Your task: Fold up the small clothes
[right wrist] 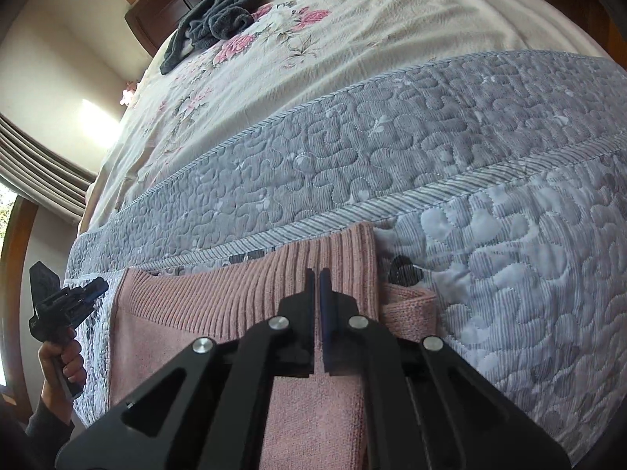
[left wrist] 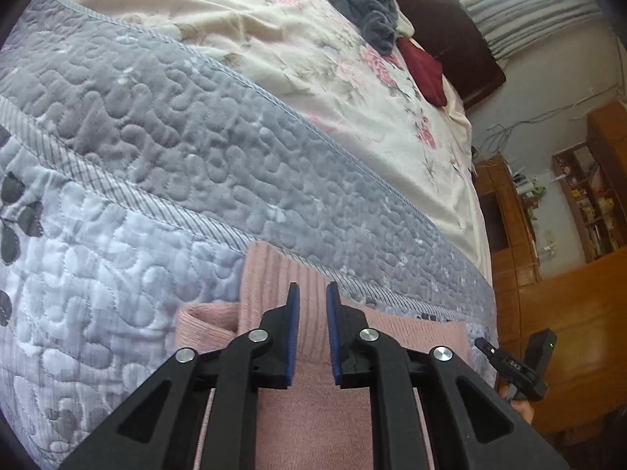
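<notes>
Left hand-held gripper (left wrist: 312, 293) slightly open above pink sweater (left wrist: 313, 411), perhaps touching

The right claw (right wrist: 318, 286) hangs over a pink sweater (right wrist: 203, 313) on the quilt (right wrist: 392, 149), its jaws almost together. Left of the sweater, a hand (right wrist: 64, 364) holds the left claw (right wrist: 92, 289).
</notes>
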Motion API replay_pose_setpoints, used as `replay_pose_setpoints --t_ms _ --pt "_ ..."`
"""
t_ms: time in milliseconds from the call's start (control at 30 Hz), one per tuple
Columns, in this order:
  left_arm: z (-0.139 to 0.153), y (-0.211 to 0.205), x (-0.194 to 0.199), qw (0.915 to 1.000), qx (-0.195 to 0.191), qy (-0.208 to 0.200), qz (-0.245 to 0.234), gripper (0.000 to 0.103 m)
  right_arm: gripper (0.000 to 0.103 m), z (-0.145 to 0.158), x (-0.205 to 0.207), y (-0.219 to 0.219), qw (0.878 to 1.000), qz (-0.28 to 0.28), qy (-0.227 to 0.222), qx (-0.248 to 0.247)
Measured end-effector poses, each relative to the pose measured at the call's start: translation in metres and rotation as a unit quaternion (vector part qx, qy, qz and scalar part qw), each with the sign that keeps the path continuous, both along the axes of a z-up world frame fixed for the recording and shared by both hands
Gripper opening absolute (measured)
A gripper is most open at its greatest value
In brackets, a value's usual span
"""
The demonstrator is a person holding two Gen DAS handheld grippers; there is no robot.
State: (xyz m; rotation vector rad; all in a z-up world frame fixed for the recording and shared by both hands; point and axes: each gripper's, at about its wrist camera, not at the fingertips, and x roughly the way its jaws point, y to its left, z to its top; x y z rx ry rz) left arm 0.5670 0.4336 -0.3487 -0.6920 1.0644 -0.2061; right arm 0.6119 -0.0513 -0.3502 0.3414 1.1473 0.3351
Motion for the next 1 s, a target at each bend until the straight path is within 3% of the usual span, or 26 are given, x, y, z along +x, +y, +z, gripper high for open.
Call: replay_pose_setpoints --t_ms 100,200,267,300,367,400,433,533,567,633,667,700,767,867,933,1000 --pt "-0.029 -0.008 0.009 0.9956 0.065 0.067 -0.004 0.012 0.0 -0.026 0.002 -0.001 0.999 -0.013 0.03 -0.017" --pt "-0.039 -0.003 0.011 0.9933 0.078 0.085 0.008 0.002 0.0 -0.034 0.003 -0.004 0.998 -0.014 0.037 -0.039" --pt "-0.024 -0.004 0.003 0.9956 0.066 0.065 0.01 0.002 0.001 -0.026 0.001 -0.006 0.999 -0.018 0.041 -0.028" --pt "-0.012 -0.004 -0.005 0.9981 0.044 0.042 0.004 0.004 0.007 -0.019 -0.004 -0.008 0.999 -0.018 0.039 -0.012" --pt "0.011 -0.01 -0.03 0.9995 -0.005 -0.007 -0.032 0.008 0.008 -0.002 -0.024 -0.011 0.999 -0.006 0.025 0.032" --pt "0.017 -0.016 -0.043 0.9984 -0.011 -0.02 -0.052 0.009 0.009 0.003 -0.036 -0.011 0.999 0.005 0.022 0.044" --pt "0.015 -0.02 -0.053 0.9976 -0.009 -0.019 -0.065 0.009 0.009 0.003 -0.049 -0.011 0.998 0.014 0.022 0.052" --pt "-0.019 -0.028 -0.061 0.9955 0.045 0.045 -0.07 0.01 0.003 -0.018 -0.073 -0.013 0.998 0.022 0.04 0.043" --pt "-0.031 -0.027 -0.061 0.9945 0.052 0.063 -0.067 0.004 0.0 -0.026 -0.076 -0.017 0.998 0.017 0.041 0.042" --pt "-0.033 -0.023 -0.062 0.9951 0.048 0.066 -0.056 0.002 0.0 -0.029 -0.075 -0.026 0.998 0.008 0.039 0.055" --pt "-0.025 -0.024 -0.064 0.9952 0.054 0.062 -0.054 0.002 0.0 -0.025 -0.075 -0.029 0.997 -0.004 0.045 0.059" --pt "-0.015 -0.026 -0.068 0.9957 0.053 0.05 -0.058 0.002 0.006 -0.018 -0.078 -0.029 0.996 -0.009 0.05 0.067" --pt "0.007 -0.033 -0.087 0.996 0.016 0.012 -0.087 0.005 0.013 0.002 -0.091 -0.026 0.995 0.007 0.042 0.094" --pt "0.021 -0.047 -0.131 0.9915 -0.022 -0.02 -0.127 0.006 0.013 0.018 -0.129 -0.016 0.992 0.056 0.036 0.104" --pt "0.001 -0.052 -0.147 0.992 0.01 0.012 -0.126 0.008 0.013 0.004 -0.147 -0.017 0.992 0.066 0.054 0.092" --pt "-0.032 -0.049 -0.153 0.9917 0.044 0.069 -0.1 0.007 0.0 -0.023 -0.153 -0.021 0.994 0.059 0.077 0.05"
